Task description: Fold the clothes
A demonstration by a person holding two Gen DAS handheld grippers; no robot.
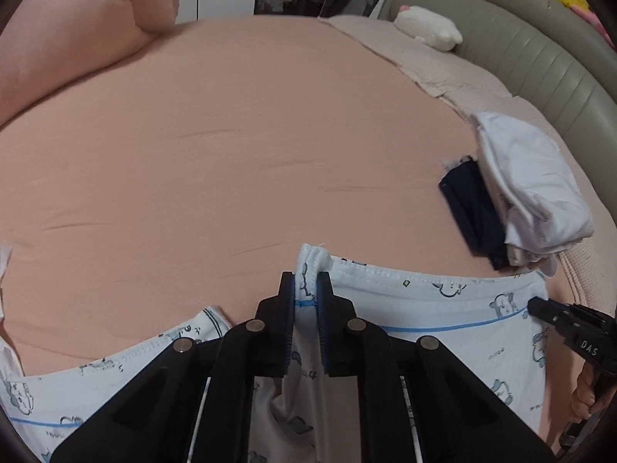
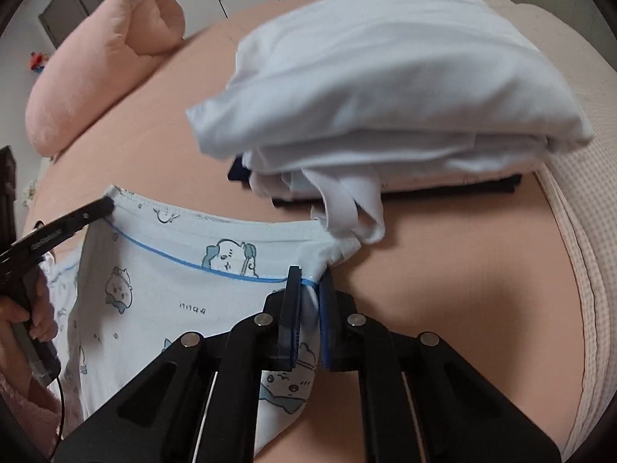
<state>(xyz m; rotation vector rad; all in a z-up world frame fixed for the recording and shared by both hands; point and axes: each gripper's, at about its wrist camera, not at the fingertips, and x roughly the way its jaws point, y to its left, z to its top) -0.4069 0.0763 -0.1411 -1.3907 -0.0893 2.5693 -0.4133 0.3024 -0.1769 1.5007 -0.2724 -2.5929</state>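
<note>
A pale blue printed garment with cartoon animals and a thin blue stripe lies on the pink bed sheet. My left gripper is shut on the hemmed left corner of that garment. In the right wrist view the same printed garment stretches leftward, and my right gripper is shut on its bunched right corner. The left gripper shows there at the far corner, held by a hand. The right gripper shows at the right edge of the left wrist view.
A stack of folded clothes, white garment over a dark navy one, lies just beyond the printed garment on the right. A pink rolled pillow lies at the far left. A grey padded headboard and a white plush toy border the bed.
</note>
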